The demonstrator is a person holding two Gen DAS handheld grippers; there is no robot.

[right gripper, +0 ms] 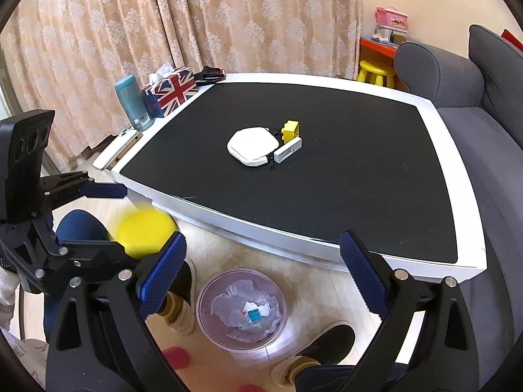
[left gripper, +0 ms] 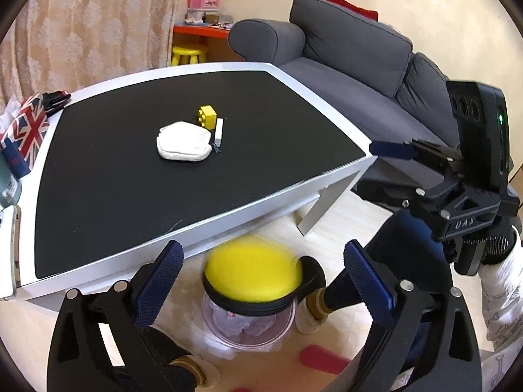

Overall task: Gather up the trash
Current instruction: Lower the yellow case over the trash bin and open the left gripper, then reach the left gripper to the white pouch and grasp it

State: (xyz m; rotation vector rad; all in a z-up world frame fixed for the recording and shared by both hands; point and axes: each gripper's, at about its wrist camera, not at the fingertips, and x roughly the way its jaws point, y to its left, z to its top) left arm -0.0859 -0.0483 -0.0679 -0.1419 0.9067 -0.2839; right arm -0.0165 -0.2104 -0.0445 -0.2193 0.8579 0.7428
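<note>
A round yellow thing with a black rim [left gripper: 251,272], blurred, hangs in the air between the fingers of my left gripper [left gripper: 263,251]. The jaws stand wide open and neither pad touches it. Right below it on the floor is a clear plastic bin [left gripper: 278,330] with a liner. The right wrist view shows crumpled wrappers inside the bin [right gripper: 209,297] and the yellow thing [right gripper: 143,232] as a blur beside the table edge. My right gripper [right gripper: 263,245] is open and empty above the floor, in front of the table. A white pouch [right gripper: 253,145], a yellow brick [right gripper: 291,130] and a small white stick [right gripper: 287,150] lie mid-table.
The black-topped white table [right gripper: 327,248] also carries a flag-print tissue box [right gripper: 171,89], a teal bottle [right gripper: 132,103] and a phone [right gripper: 117,148] at its left edge. A grey sofa [left gripper: 353,49] stands to the right. A person's slippered feet [right gripper: 179,310] flank the bin.
</note>
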